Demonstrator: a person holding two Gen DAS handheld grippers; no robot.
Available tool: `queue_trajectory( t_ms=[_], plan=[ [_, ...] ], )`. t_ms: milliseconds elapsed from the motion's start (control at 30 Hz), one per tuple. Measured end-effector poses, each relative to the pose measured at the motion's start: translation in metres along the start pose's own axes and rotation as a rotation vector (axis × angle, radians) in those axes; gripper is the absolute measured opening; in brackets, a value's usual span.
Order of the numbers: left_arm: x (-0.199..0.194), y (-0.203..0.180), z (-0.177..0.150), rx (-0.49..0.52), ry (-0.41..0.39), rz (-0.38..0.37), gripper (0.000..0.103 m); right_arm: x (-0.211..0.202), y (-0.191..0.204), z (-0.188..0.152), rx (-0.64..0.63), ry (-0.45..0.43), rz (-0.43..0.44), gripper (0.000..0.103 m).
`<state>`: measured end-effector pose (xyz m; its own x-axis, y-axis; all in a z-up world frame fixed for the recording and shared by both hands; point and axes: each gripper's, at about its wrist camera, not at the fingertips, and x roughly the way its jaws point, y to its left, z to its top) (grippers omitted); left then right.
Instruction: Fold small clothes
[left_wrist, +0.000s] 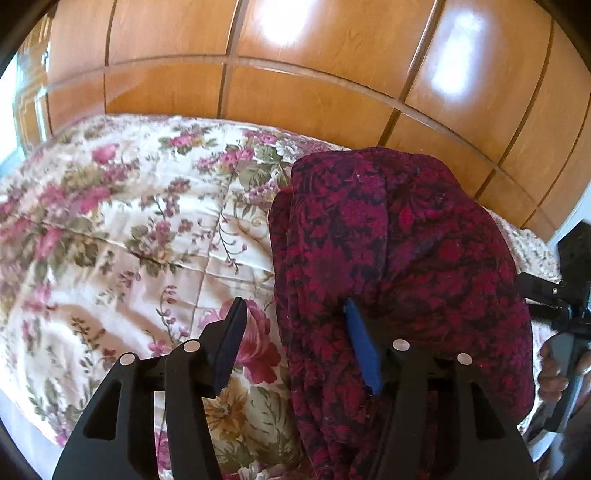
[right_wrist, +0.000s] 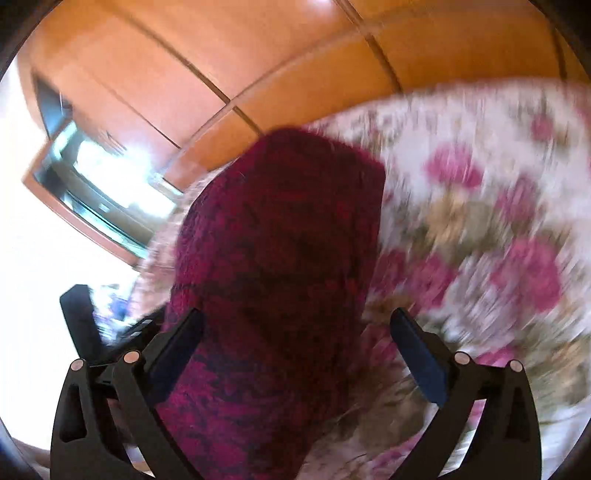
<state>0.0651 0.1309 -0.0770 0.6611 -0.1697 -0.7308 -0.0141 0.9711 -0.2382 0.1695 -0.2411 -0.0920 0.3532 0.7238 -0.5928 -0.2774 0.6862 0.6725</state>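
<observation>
Flanking garment (left_wrist: 399, 258) w/ floral bedspread (left_wrist: 129, 221)

One red garment (left_wrist: 399, 258), two grippers (left_wrist: 295, 339)

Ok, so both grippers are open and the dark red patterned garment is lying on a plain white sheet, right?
Not quite. The dark red garment lies on a floral quilt, cream with pink flowers, not a plain white sheet; the left wrist view shows it clearly. The left gripper and right gripper are both open.
</observation>
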Motion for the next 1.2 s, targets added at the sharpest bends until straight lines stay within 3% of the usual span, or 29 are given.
queue_trajectory(
  t_ms=[200,433,567,633,667,700,733,933,1067,1100,1200],
  plan=[
    [0.005,0.011,-0.002,-0.029,0.006,-0.061,0.055,0.030,-0.008,0.004,0.080,0.103,0.175,0.101],
    [0.013,0.032,-0.008,-0.110,0.022,-0.160,0.055,0.064,-0.003,0.010,0.041,0.157,0.259,0.101],
    [0.026,0.061,-0.013,-0.270,0.060,-0.338,0.055,0.080,0.000,0.017,0.056,0.161,0.308,0.101],
    [0.029,0.066,-0.018,-0.330,0.062,-0.400,0.051,0.078,0.004,0.018,0.055,0.157,0.307,0.097],
    [0.029,0.064,-0.019,-0.335,0.057,-0.422,0.047,0.074,0.008,0.018,0.045,0.145,0.301,0.088],
    [0.027,0.058,-0.019,-0.332,0.049,-0.457,0.036,0.068,0.012,0.017,0.032,0.132,0.297,0.081],
    [0.024,0.054,-0.018,-0.327,0.041,-0.466,0.036,0.060,0.018,0.017,0.010,0.119,0.294,0.079],
    [0.032,0.007,0.005,-0.229,0.069,-0.520,0.036,0.006,0.037,0.023,-0.107,0.031,0.257,0.070],
    [0.062,-0.074,0.052,-0.088,0.098,-0.589,0.036,-0.050,0.020,0.036,-0.115,-0.091,0.204,0.070],
    [0.067,-0.091,0.063,-0.058,0.100,-0.618,0.027,-0.063,0.014,0.038,-0.113,-0.119,0.189,0.070],
    [0.090,-0.183,0.100,0.134,0.108,-0.622,0.027,-0.114,-0.015,0.047,-0.087,-0.233,0.119,0.069]
  ],
)
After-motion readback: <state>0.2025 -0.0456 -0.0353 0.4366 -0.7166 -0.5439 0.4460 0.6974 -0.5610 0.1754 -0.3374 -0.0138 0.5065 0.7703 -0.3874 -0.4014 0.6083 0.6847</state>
